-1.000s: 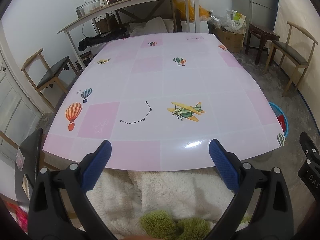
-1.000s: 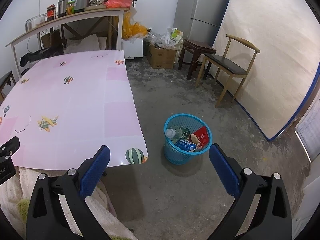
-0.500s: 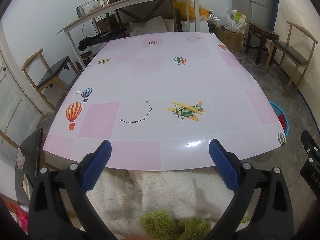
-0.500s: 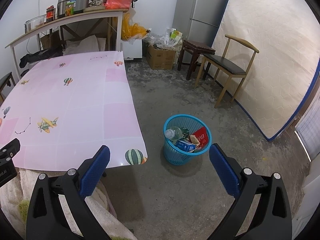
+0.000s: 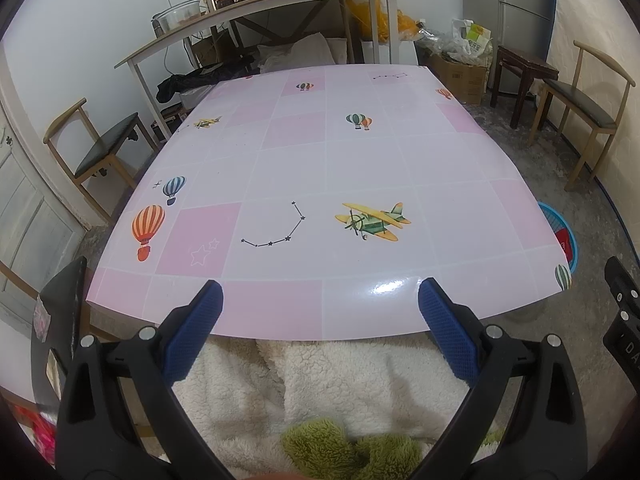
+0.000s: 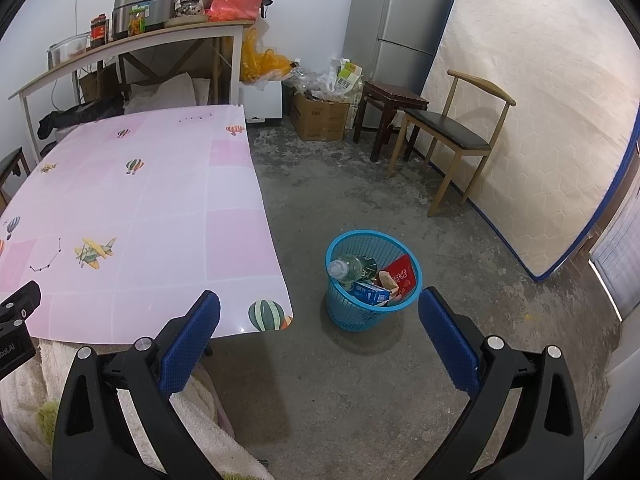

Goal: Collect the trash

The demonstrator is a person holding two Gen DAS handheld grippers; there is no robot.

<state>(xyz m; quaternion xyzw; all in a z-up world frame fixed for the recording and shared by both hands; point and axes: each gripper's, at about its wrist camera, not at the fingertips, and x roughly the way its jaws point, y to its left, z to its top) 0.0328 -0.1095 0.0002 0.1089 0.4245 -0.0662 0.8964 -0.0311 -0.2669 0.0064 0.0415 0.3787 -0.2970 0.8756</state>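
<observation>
A blue plastic trash basket stands on the concrete floor right of the table. It holds a clear plastic bottle, a blue carton and a red packet. Its rim also shows in the left wrist view past the table's right edge. My right gripper is open and empty, above the floor near the table corner, short of the basket. My left gripper is open and empty, at the near edge of the pink table, whose top shows only printed balloons and planes.
A wooden chair, a dark stool, a cardboard box and a mattress stand beyond the basket. Another chair stands left of the table. A shelf table with jars is at the back. A fluffy white cloth lies below the grippers.
</observation>
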